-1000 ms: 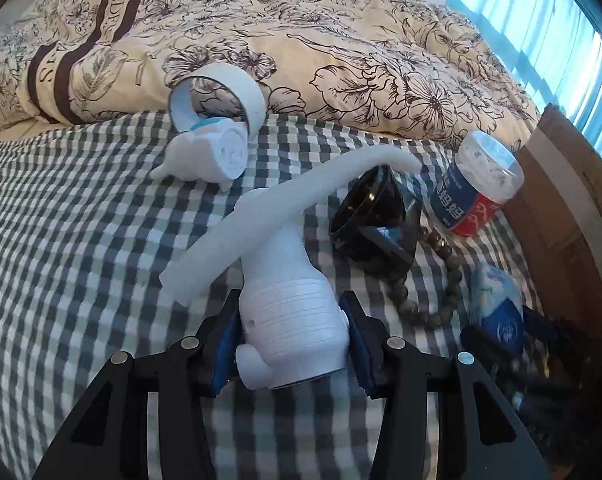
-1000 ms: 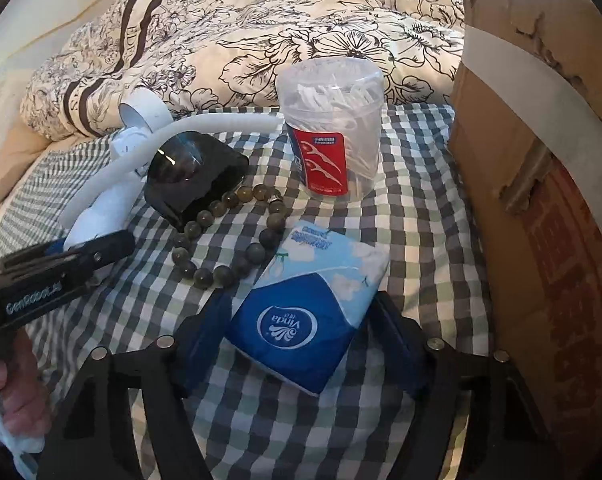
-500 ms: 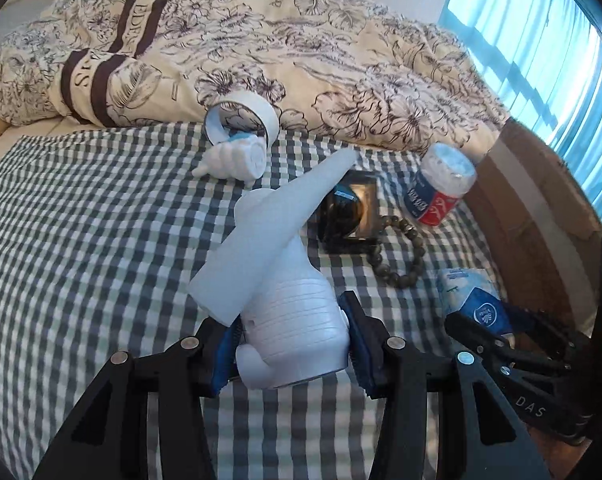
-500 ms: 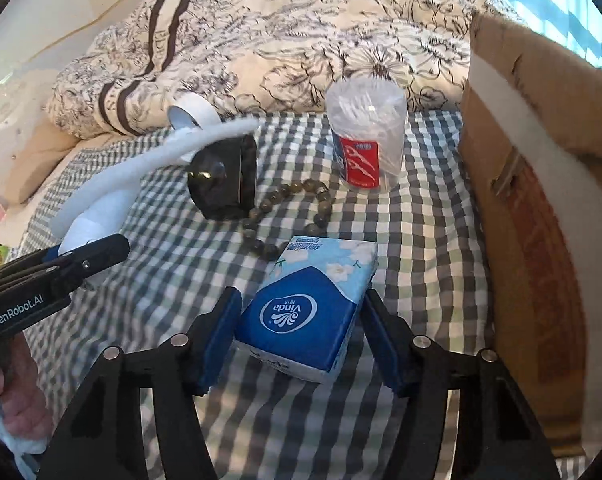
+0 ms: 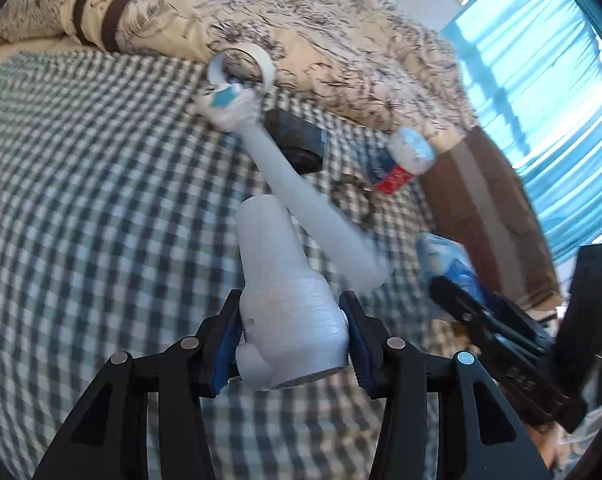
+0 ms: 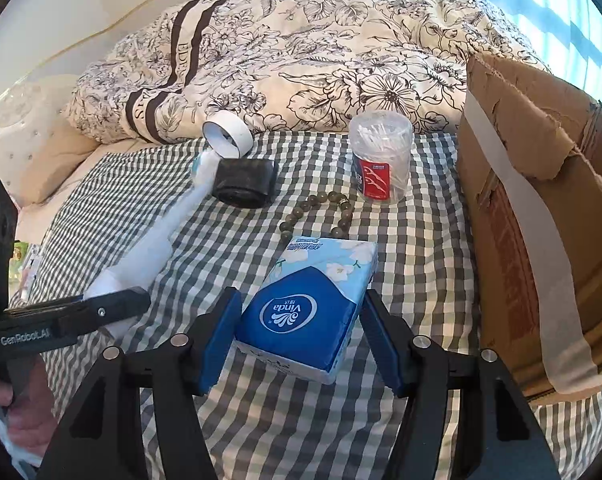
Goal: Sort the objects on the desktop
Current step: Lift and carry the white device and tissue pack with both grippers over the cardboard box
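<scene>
The white plastic faucet fitting (image 5: 291,320) is pinched at its ribbed body by the left gripper (image 5: 291,332), with the long spout (image 5: 301,196) swung out toward one o'clock above the checked sheet (image 5: 81,200). The Vinda tissue pack (image 6: 309,308) is clamped across its width by the right gripper (image 6: 301,332) and is held clear of the sheet, at the centre of the right wrist view. The cardboard box (image 6: 541,220) stands at three o'clock of the pack, and is judged the likely destination. Both loads should be kept level, and the spout should be turned away from the cotton-swab jar (image 6: 381,160), the bead bracelet (image 6: 317,212) and the black case (image 6: 245,182), which lie at twelve o'clock. The tape roll (image 6: 227,134) rests at eleven, against the floral quilt (image 6: 321,60). The pack should be lifted over the torn box edge before release.
</scene>
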A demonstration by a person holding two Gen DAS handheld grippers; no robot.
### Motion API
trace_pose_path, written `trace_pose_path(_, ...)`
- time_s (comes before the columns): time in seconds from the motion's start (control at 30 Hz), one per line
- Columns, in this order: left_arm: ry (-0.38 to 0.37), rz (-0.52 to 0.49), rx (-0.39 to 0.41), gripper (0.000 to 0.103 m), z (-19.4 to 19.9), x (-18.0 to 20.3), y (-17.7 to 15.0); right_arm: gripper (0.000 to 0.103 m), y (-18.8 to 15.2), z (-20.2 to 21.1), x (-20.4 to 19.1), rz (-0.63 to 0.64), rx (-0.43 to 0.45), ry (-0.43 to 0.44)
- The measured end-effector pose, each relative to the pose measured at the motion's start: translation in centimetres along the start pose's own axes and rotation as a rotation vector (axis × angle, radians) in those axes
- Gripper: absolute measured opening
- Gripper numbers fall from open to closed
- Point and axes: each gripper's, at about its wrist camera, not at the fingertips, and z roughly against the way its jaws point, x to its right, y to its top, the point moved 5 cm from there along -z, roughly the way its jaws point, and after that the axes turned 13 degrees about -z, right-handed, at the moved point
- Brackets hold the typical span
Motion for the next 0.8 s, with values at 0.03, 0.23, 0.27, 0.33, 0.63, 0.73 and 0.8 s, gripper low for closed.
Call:
trace_pose_path(0.03,0.032,-0.026,0.0,0.049,0.1,0.2,-0.1,0.061,0.0,0.2,-0.1,-0.001,0.003,0.003)
trace_pose_path(0.23,0.136,-0.147,0.089,0.049,3.1,2.4,0.7,0.061,0.3,1.2,-0.6,0.004,0.024,0.013)
trace_pose_path(0.27,0.149,-0.166,0.103,0.049,3.7,2.7,0.8,0.061,0.4,1.5,-0.7,0.003,0.029,0.015)
trace_pose_path(0.33,0.176,-0.2,0.128,0.049,4.8,3.4,1.4,0.061,0.6,2.3,-1.0,0.004,0.044,0.022)
trace_pose_path(0.63,0.235,-0.23,0.208,0.049,9.1,5.7,2.7,0.061,1.5,8.0,-2.3,0.027,0.126,0.041)
trace_pose_path(0.73,0.244,-0.24,0.236,0.049,10.6,6.8,2.8,0.061,1.9,10.2,-2.4,0.03,0.159,0.045)
trace_pose_path(0.8,0.251,-0.25,0.261,0.049,11.8,7.8,2.9,0.061,2.1,11.4,-2.4,0.032,0.178,0.046)
